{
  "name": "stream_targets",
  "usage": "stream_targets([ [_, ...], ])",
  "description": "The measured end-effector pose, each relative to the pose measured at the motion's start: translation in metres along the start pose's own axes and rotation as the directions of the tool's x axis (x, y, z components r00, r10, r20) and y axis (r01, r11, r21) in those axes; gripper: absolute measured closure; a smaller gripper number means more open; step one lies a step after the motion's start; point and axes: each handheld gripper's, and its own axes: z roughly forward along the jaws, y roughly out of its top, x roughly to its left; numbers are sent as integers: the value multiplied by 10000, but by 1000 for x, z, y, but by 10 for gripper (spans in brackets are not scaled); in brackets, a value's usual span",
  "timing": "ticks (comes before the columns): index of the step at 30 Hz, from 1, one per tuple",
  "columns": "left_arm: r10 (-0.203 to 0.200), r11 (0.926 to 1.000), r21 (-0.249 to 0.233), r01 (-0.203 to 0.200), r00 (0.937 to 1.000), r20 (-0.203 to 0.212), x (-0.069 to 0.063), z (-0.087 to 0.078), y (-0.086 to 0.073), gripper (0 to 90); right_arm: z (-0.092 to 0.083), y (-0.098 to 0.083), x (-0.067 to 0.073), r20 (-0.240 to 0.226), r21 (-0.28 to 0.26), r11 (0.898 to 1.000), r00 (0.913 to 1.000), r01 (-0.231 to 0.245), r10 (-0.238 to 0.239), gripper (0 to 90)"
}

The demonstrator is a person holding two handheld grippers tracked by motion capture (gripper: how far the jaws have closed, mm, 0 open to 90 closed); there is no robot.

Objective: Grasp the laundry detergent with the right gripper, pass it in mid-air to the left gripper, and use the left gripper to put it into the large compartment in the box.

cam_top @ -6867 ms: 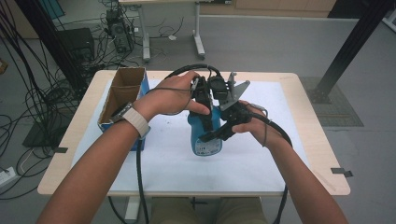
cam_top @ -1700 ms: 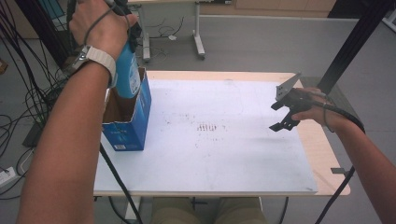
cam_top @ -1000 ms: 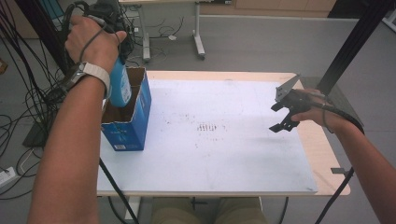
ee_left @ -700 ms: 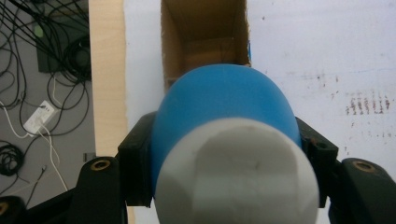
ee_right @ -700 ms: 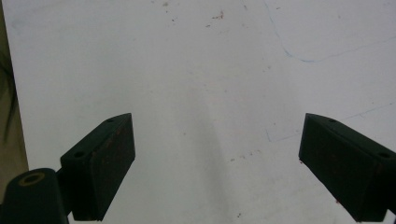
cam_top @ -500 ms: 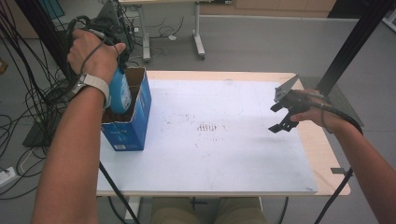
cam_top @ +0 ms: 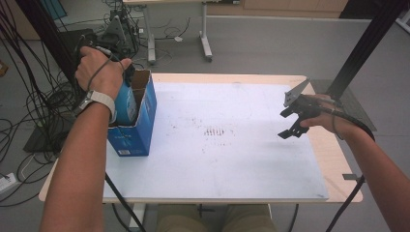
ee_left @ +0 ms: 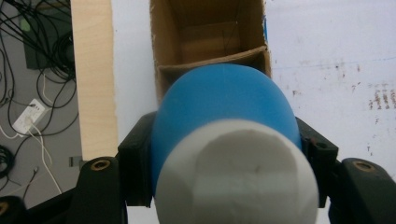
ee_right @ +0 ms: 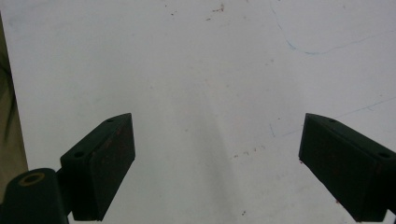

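A blue bottle (cam_top: 126, 105) with a white cap (ee_left: 238, 172) hangs upright, its lower part inside the open blue cardboard box (cam_top: 138, 131) at the table's left edge. My left gripper (cam_top: 126, 79) is shut on the bottle, with the person's hand wrapped over it. In the left gripper view the black jaws clamp both sides of the bottle (ee_left: 224, 107) above the brown inside of the box (ee_left: 205, 32). My right gripper (cam_top: 285, 123) hovers over the right part of the white sheet (cam_top: 232, 164). It stands open (ee_right: 217, 163) with nothing between its pads.
Small dark specks mark the sheet's middle (cam_top: 215, 131). The wooden table edge (cam_top: 333, 159) shows at the right. Cables (cam_top: 29, 111) lie on the floor to the left, a black post (cam_top: 360, 53) rises at the back right, and another table's legs (cam_top: 205, 34) stand behind.
My left hand has come down with the bottle, sinking it deeper into the box. The right gripper has stayed where it was.
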Motion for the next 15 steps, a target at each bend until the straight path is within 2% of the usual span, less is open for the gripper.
stream_targets([
  [15,207,9997,-84,-208,9998,-38,0,32,-10,373,2,0,0,-22,15,10000,10000,-74,74,107],
])
